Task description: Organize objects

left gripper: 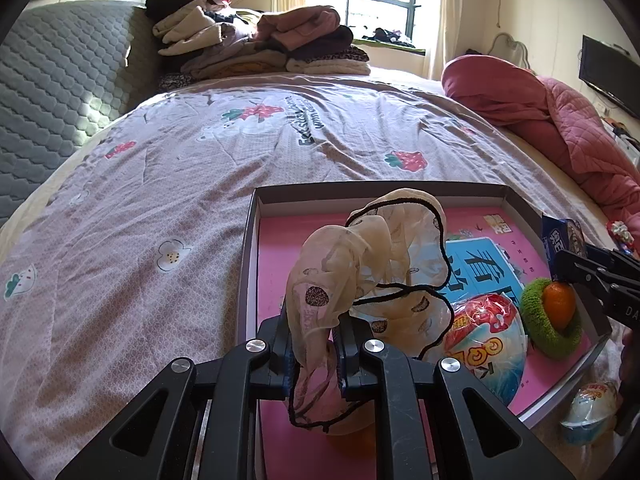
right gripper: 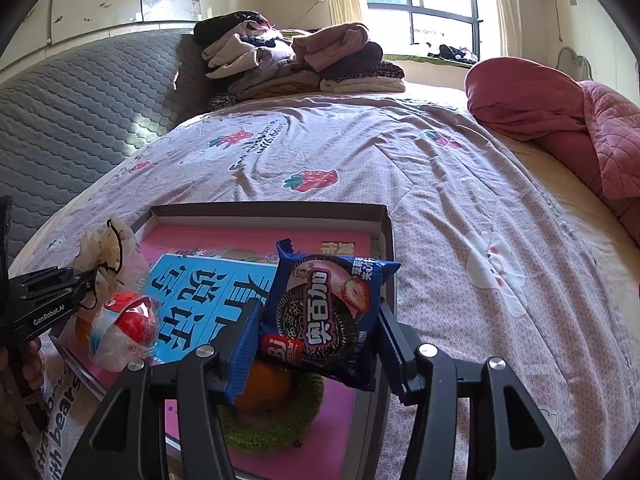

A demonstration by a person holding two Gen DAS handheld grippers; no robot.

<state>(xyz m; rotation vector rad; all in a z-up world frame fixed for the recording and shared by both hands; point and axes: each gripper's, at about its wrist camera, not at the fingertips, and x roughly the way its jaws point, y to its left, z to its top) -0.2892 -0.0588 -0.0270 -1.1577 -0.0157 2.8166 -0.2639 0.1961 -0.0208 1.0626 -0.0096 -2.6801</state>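
Observation:
A shallow cardboard box (left gripper: 252,240) with a pink and blue book inside lies on the bed; it also shows in the right wrist view (right gripper: 384,220). My left gripper (left gripper: 314,356) is shut on a sheer cream scrunchie with black trim (left gripper: 360,264), held above the box. My right gripper (right gripper: 320,344) is shut on a blue Oreo cookie packet (right gripper: 328,312) above the box's right side. In the box lie a green scrunchie (left gripper: 536,328) with an orange (left gripper: 560,304) in it and a red and white egg toy (left gripper: 484,332).
A second egg toy (left gripper: 592,404) lies on the bed outside the box's near right corner. Folded clothes (left gripper: 256,40) are stacked at the far end of the bed. A red quilt (left gripper: 552,120) is bunched on the right. A grey padded headboard (left gripper: 48,88) is on the left.

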